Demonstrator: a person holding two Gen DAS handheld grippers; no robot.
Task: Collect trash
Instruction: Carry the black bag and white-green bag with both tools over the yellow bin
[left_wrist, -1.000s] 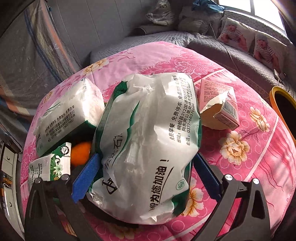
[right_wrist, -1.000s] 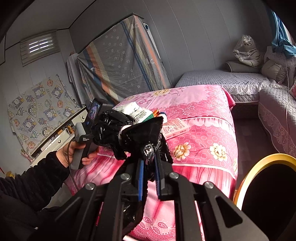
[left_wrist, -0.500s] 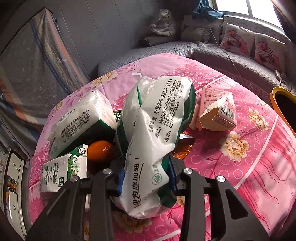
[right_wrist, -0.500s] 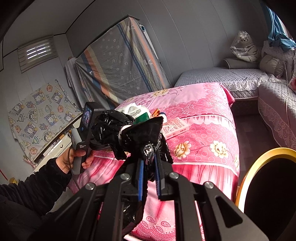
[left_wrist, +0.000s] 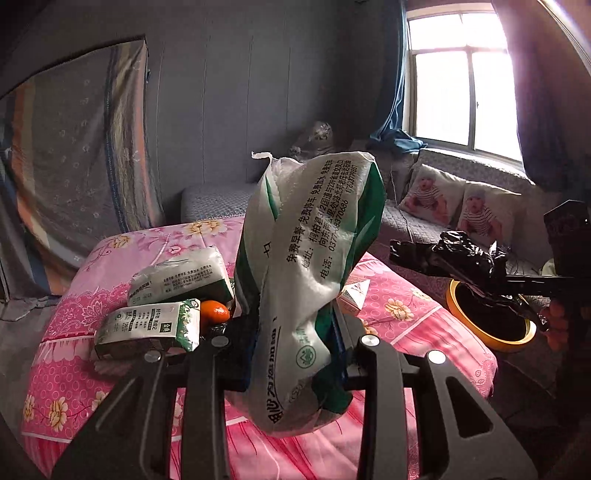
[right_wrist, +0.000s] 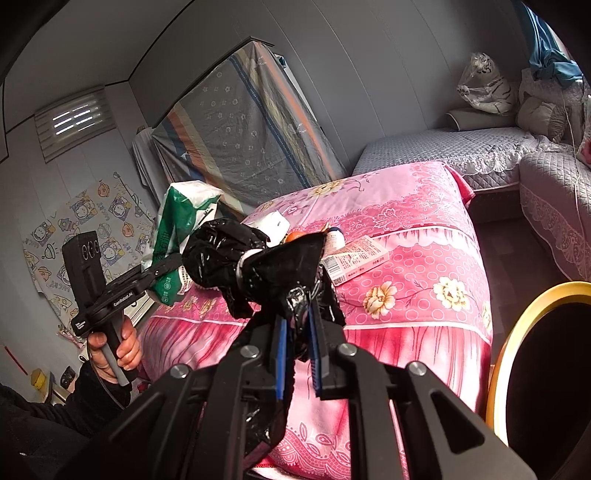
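While lifting: my left gripper (left_wrist: 295, 347) clamps the white-green packet (left_wrist: 310, 266).
Right gripper (right_wrist: 297, 347): pinches the black bag (right_wrist: 258, 266).
Next: packet into bag.

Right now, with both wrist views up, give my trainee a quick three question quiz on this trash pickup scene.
1. True or false: the left tongs are shut on the green and white packet.
2. What do the right tongs grip? A) black plastic bag B) orange C) torn carton
3. Fill in: the bin beside the pink bed cover has a ____ rim.

Key: 1 true; 2 A; 3 yellow.
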